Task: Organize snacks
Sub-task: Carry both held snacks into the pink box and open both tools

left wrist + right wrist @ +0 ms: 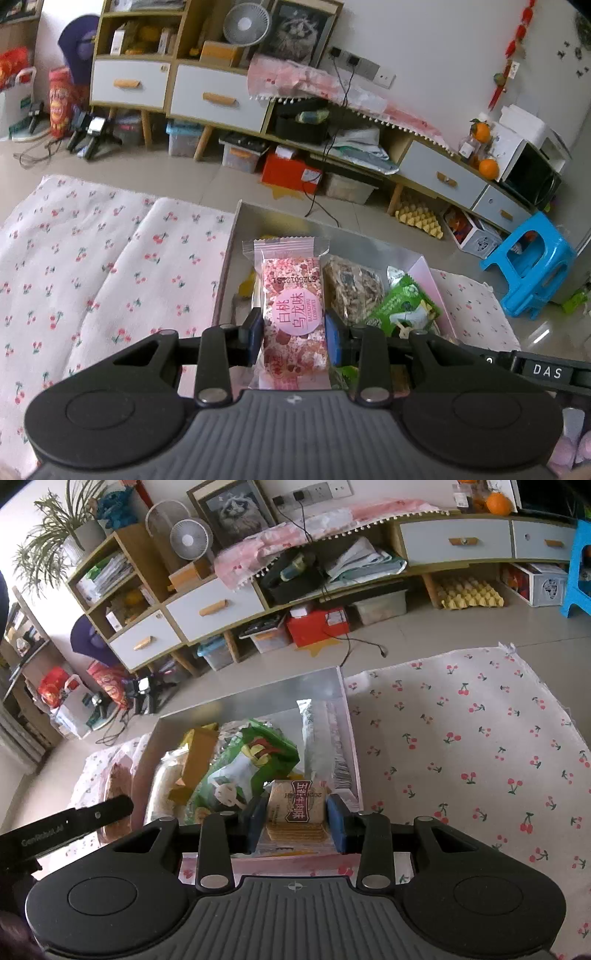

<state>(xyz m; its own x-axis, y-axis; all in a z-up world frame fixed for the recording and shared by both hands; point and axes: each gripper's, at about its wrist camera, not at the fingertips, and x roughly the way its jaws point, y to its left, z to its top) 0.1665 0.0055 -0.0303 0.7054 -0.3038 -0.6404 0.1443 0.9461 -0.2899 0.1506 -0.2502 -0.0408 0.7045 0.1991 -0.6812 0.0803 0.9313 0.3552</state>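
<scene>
My left gripper [294, 334] is shut on a pink wrapped snack bar [291, 295] and holds it over the near left part of the open box [236, 221]. In the box lie a brown flaky snack pack [354, 291] and a green snack bag [402, 306]. My right gripper [295, 819] is shut on a tan cracker pack [295, 808] with a brown label, over the near right part of the same box [343, 686]. The green bag [251, 764], a yellow packet [195, 757] and a silver pack [317, 734] lie inside.
The box stands on a cherry-print cloth [92, 258] that also spreads to the right in the right wrist view [461, 738]. The left gripper's arm [66, 827] shows at the left. Beyond are the floor, a long cabinet [221, 99] and a blue stool [532, 266].
</scene>
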